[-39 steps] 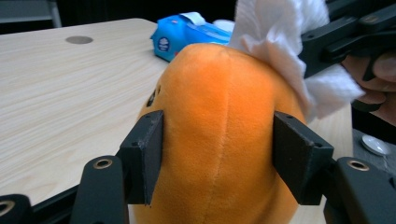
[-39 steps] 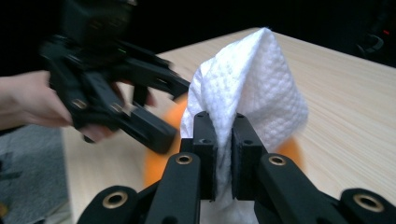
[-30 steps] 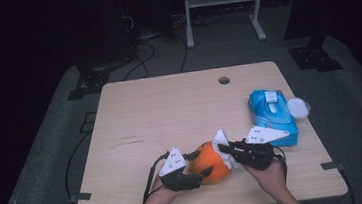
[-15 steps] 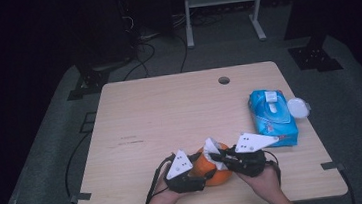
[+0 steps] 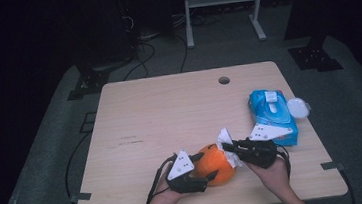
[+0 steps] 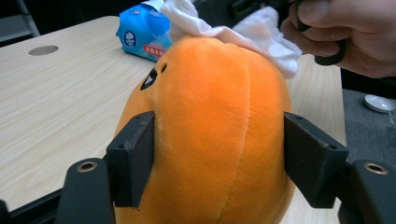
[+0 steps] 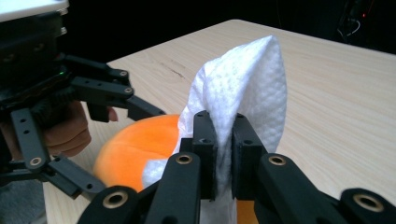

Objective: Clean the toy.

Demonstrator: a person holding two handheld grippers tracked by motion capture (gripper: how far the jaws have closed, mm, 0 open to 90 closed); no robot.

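Observation:
An orange plush pumpkin with small black face marks sits near the table's front edge. My left gripper is shut on it, one jaw pressed into each side of the plush pumpkin. My right gripper is shut on a white wipe. In the right gripper view the white wipe stands up between the closed jaws, with the plush pumpkin just below. The wipe lies against the pumpkin's top right side.
A blue pack of wet wipes lies at the table's right, a round white lid beside it past the edge. A cable hole marks the far side of the wooden table. A metal rack stands behind.
Both grippers and the pumpkin have drawn slightly closer to the table's front edge. The right gripper has brought the wipe in against the pumpkin's upper right side.

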